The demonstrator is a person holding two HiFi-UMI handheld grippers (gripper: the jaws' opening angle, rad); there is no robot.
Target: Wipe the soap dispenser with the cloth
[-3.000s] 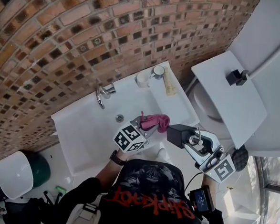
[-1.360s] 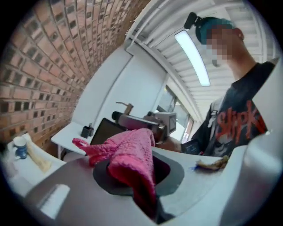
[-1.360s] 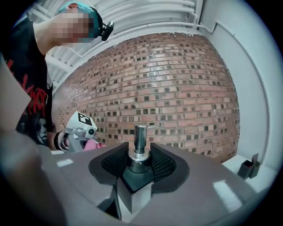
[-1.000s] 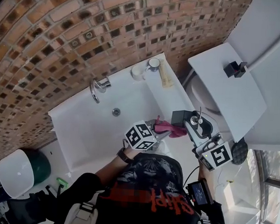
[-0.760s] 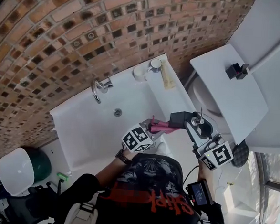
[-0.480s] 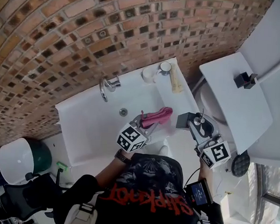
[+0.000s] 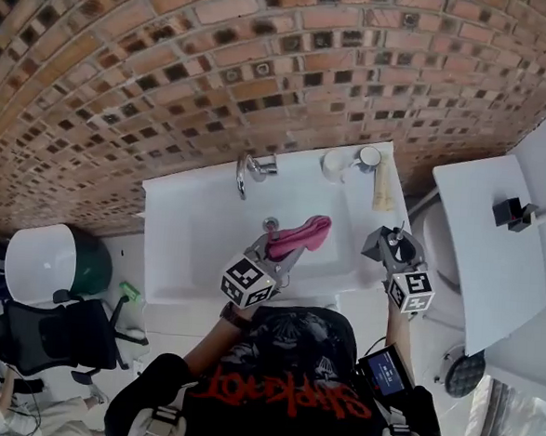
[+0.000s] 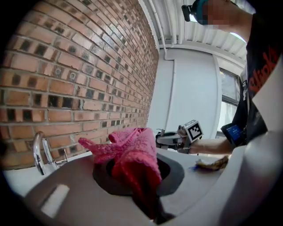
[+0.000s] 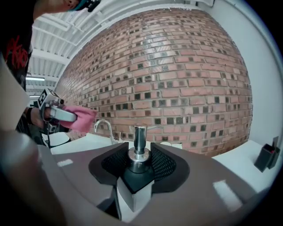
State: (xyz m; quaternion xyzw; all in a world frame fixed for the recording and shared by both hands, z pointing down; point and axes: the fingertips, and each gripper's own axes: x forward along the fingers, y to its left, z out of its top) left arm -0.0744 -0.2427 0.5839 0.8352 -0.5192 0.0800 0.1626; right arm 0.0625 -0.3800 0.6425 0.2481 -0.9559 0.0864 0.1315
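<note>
— What's the biggest thing in sight?

— A red-brown brick wall (image 7: 264, 72) at the back, and against it a white rectangular ceramic sink (image 7: 182, 253).

— And the tongs?

— The left gripper (image 7: 288, 249) reaches over the basin, clenched on a pink fluffy cloth (image 7: 300, 235). In the left gripper view the cloth (image 8: 132, 154) is bunched between the jaws and spills out in front of them. The right gripper (image 7: 393, 258) hangs over the sink's right-hand ledge. Its jaws grasp a black square-bodied soap dispenser (image 9: 138, 174) with a chrome pump head, and the mesh pads press on either side just below the collar.

— Do the cloth and the dispenser meet?

— No, they're apart. The cloth is above the bowl and the dispenser is at the right edge. Whether its base sits on the ledge I can't tell.

— Anything smaller?

— A curved chrome tap (image 7: 248, 172) stands at the back rim. There's a small white cup (image 7: 334, 164) in the back right corner. A yellowish tube (image 7: 383, 187) lies flat on the ledge just behind the dispenser.
</note>
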